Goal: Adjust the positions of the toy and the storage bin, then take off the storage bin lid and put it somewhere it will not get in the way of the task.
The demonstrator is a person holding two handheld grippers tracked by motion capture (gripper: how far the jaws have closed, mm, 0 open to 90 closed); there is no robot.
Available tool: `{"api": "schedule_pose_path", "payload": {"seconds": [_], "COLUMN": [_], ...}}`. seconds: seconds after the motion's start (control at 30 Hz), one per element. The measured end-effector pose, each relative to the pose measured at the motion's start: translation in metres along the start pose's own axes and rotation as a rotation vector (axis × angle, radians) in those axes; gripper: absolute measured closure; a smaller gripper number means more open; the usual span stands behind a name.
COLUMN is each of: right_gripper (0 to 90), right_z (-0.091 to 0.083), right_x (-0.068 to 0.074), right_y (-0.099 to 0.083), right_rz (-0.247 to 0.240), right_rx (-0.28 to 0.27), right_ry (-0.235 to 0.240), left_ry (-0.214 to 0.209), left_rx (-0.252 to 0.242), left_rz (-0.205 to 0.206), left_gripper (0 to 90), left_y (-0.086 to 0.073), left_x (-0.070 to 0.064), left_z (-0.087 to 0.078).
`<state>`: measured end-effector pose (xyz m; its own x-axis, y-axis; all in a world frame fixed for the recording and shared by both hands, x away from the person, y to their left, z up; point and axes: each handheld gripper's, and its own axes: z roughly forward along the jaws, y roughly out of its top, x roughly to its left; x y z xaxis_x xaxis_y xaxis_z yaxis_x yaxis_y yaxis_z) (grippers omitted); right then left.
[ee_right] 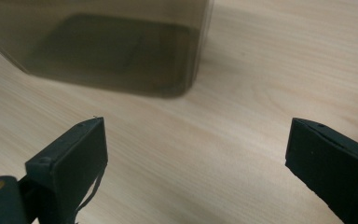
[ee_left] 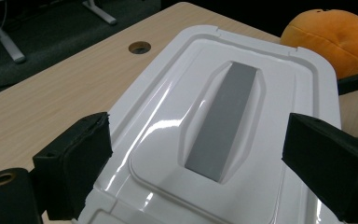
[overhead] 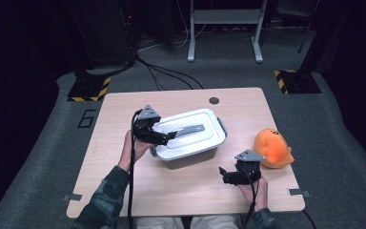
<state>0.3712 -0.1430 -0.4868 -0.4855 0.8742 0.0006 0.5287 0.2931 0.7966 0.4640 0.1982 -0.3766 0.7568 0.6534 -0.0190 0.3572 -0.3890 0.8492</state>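
Our left tongs (overhead: 169,137) sit left of centre in the high view, jaws spread wide and holding nothing, poised over the near left end of the box; our right tongs (overhead: 223,174) lie lower and right of centre, jaws likewise wide apart and empty, over bare wood just in front of the box. Going from the largest thing down, we see the wooden table (overhead: 124,186) taking up the middle of the high view, its pale top running from the upper centre to the lower edge of the frame. On it, near the centre, stands the box (overhead: 187,153), with clear, smoky walls, closed by a white lid (overhead: 190,140). In the left gripper view that lid (ee_left: 168,116) spreads across the middle of the frame, with one black jaw at the lower left and the other at the lower right, either side of it and above its surface. A grey handle (ee_left: 223,119) lies flat in a hollow along the middle of the lid. In the right gripper view the box's tinted wall (ee_right: 107,42) shows in the upper left, well clear of the jaws. To the right of the box in the high view rests an orange soft toy (overhead: 272,148), near the right tongs. A small round hole (overhead: 214,100) sits in the table's far edge, upper centre.
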Motion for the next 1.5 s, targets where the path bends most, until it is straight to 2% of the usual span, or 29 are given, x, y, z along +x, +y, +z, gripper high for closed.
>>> {"api": "schedule_pose_path", "payload": {"seconds": [0.07,0.13,0.23,0.3,0.37,0.47,0.5,0.73,0.87,1.0,1.07,1.1,1.17,1.2,1.23,1.27,1.3,1.37,1.4,1.43,1.47,1.5], "right_gripper": [4.1,4.1,4.1,4.3,4.9,6.8,7.1,9.0,9.7,12.4,12.8,12.9,12.9,13.1,13.1,13.2,13.3,13.5,13.8,14.0,14.0,14.0], "right_z": [0.007,0.014,0.023,0.029,0.033,0.035,0.036,0.036,0.036,0.036,0.037,0.037,0.037,0.037,0.037,0.037,0.037,0.037,0.037,0.037,0.037,0.037], "right_x": [0.0,0.002,0.002,0.0,0.0,0.001,0.0,0.0,0.0,-0.002,-0.003,-0.004,-0.004,-0.004,-0.004,-0.004,-0.004,-0.004,-0.004,-0.005,-0.005,-0.005], "right_y": [-0.008,-0.014,-0.021,-0.025,-0.026,-0.025,-0.024,-0.024,-0.024,-0.024,-0.024,-0.024,-0.024,-0.024,-0.024,-0.024,-0.024,-0.024,-0.024,-0.024,-0.024,-0.024], "right_rz": [-0.001,-0.033,-0.049,-0.039,-0.045,-0.056,-0.073,-0.076,-0.076,-0.071,-0.064,-0.058,-0.057,-0.058,-0.058,-0.06,-0.063,-0.063,-0.06,-0.06,-0.06,-0.06], "right_rx": [0.012,0.027,0.048,0.067,0.082,0.077,0.092,0.088,0.087,0.085,0.088,0.09,0.09,0.087,0.087,0.086,0.084,0.084,0.085,0.086,0.086,0.085], "right_ry": [0.015,0.013,0.011,0.014,0.01,0.008,0.014,0.028,0.031,0.047,0.047,0.05,0.052,0.049,0.049,0.048,0.048,0.048,0.049,0.052,0.052,0.052], "left_ry": [-0.004,-0.014,-0.029,-0.044,-0.041,-0.054,-0.057,-0.083,-0.095,-0.12,-0.123,-0.126,-0.138,-0.145,-0.145,-0.149,-0.159,-0.167,-0.177,-0.189,-0.189,-0.213], "left_rx": [0.008,0.013,0.023,0.023,0.026,0.028,0.035,0.066,0.083,0.094,0.098,0.102,0.105,0.11,0.11,0.111,0.113,0.132,0.133,0.153,0.153,0.15], "left_rz": [0.024,0.044,0.056,0.074,0.078,0.087,0.096,0.126,0.157,0.16,0.172,0.18,0.196,0.202,0.202,0.201,0.202,0.216,0.209,0.222,0.222,0.217], "left_gripper": [8.4,9.3,9.3,9.2,9.3,9.4,9.4,11.3,11.5,13.9,16.9,24.8,28.1,36.7,40.0,40.0,45.2,46.7,49.1,52.8,54.5,54.5], "left_y": [0.003,0.005,0.009,0.012,0.016,0.02,0.021,0.024,0.026,0.028,0.028,0.028,0.028,0.028,0.028,0.028,0.027,0.026,0.025,0.023,0.023,0.022], "left_x": [0.001,0.001,0.003,0.004,0.005,0.005,0.005,0.001,-0.002,-0.003,-0.005,-0.005,-0.007,-0.007,-0.007,-0.008,-0.008,-0.008,-0.009,-0.009,-0.009,-0.008], "left_z": [0.003,0.005,0.009,0.012,0.015,0.02,0.022,0.038,0.046,0.053,0.056,0.056,0.058,0.059,0.059,0.06,0.061,0.062,0.064,0.067,0.067,0.067]}}
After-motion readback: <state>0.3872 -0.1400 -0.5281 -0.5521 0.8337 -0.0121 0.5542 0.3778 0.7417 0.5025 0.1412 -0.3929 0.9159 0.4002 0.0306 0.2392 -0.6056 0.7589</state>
